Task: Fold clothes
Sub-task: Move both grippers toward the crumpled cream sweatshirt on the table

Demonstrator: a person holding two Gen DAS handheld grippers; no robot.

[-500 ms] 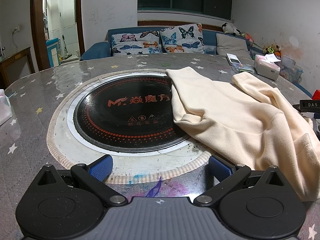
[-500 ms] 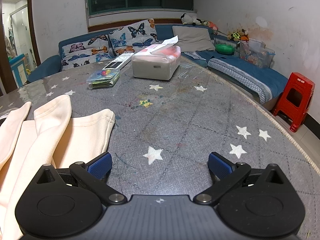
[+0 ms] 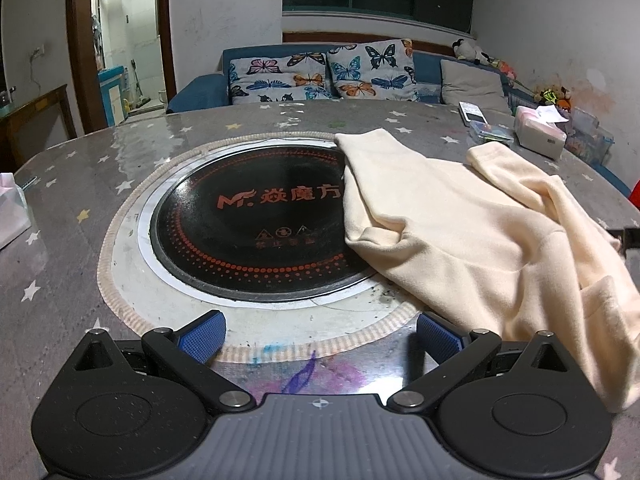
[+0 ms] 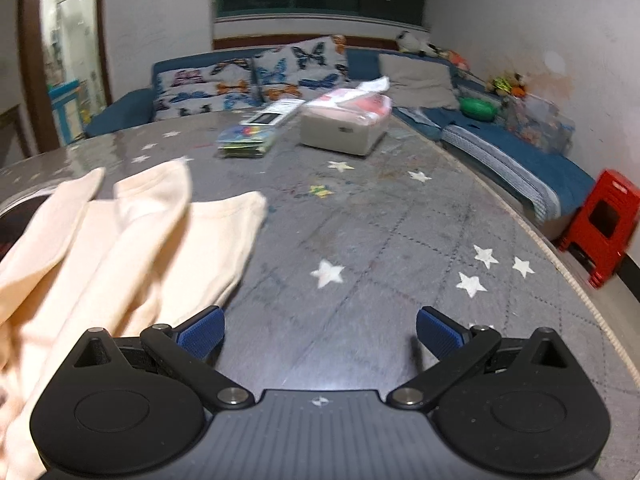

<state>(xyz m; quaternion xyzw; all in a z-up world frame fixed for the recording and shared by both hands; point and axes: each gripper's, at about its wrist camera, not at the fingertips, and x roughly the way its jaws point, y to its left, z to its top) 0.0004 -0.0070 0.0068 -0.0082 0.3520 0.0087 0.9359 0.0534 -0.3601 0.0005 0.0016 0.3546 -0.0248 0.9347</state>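
One cream garment point(image 3: 472, 240) lies crumpled on the table point(image 4: 380, 240), partly over the black cooktop disc point(image 3: 256, 236), its long axis running away from both cameras. It lies right of the left gripper point(image 3: 320, 338) and left of the right gripper point(image 4: 320, 334). Both of the two grippers are fully spread and empty.

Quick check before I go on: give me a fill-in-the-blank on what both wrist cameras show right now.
1. The cream garment partly covers the black round ____ set in the table.
2. The left gripper has ____ between its blue pads.
3. The right gripper stands wide ____.
4. The stool beside the table is ____.

Missing words: cooktop; nothing; open; red
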